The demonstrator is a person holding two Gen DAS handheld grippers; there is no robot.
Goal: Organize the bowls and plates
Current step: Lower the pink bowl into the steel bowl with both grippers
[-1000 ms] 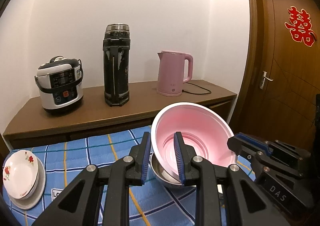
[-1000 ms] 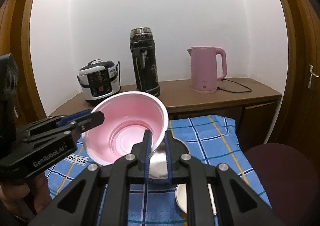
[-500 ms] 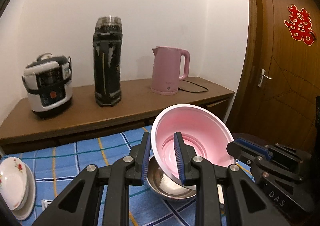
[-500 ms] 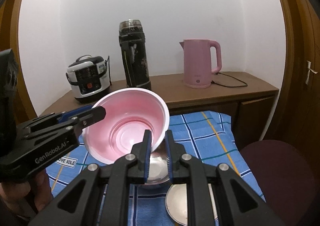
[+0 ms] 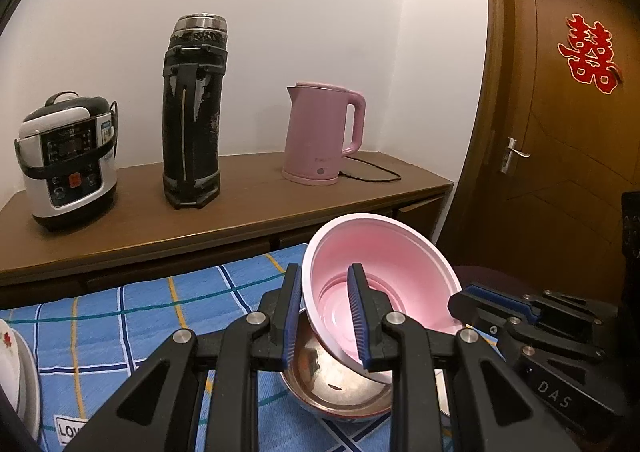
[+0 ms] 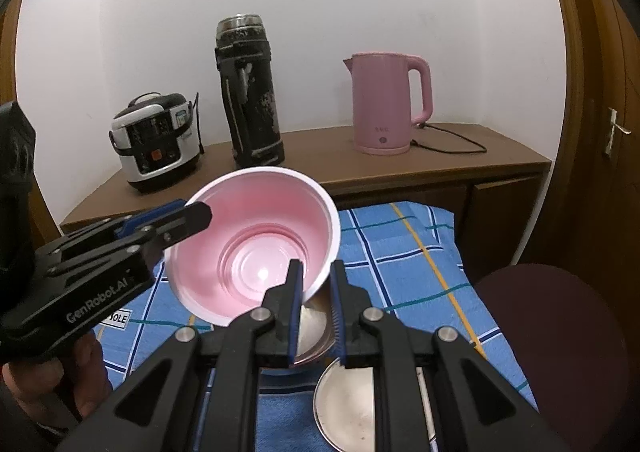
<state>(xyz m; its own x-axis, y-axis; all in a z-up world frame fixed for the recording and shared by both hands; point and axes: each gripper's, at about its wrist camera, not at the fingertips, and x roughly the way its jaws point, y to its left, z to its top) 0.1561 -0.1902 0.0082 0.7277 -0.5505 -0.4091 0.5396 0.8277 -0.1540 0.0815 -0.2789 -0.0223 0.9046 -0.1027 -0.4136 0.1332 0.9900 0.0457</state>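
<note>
Left gripper (image 5: 324, 312) pinches the near-left rim of the pink bowl (image 5: 384, 276), one finger inside, one outside the wall. Right gripper (image 6: 314, 312) is pressed together on the opposite side of the same rim, also with the wall between its fingers. Both seen in each other's view: the left one comes in from the left in the right wrist view, the right one from the right in the left wrist view. A hand (image 6: 60, 380) shows under the left gripper body.

Pink bowl is tilted, mouth facing the cameras, held in the air just above a steel bowl (image 5: 340, 384) that sits on the blue checked cloth (image 5: 140, 316) covering the worktop. Whether the pink bowl touches the steel one cannot be told. Just beside the steel bowl, nearer the camera, lies a flat steel plate (image 6: 352, 408). At the far left edge of the cloth, white floral dishes (image 5: 12, 368) are stacked, partly cut off.

Behind the cloth, a brown sideboard (image 5: 240, 208) carries a rice cooker (image 5: 68, 160), a tall black flask (image 5: 194, 112) and a pink kettle (image 5: 324, 136) with its cord. Wooden door (image 5: 568, 132) at right with a red paper cutout (image 5: 590, 52). Dark round chair seat (image 6: 548, 328) right of the worktop.
</note>
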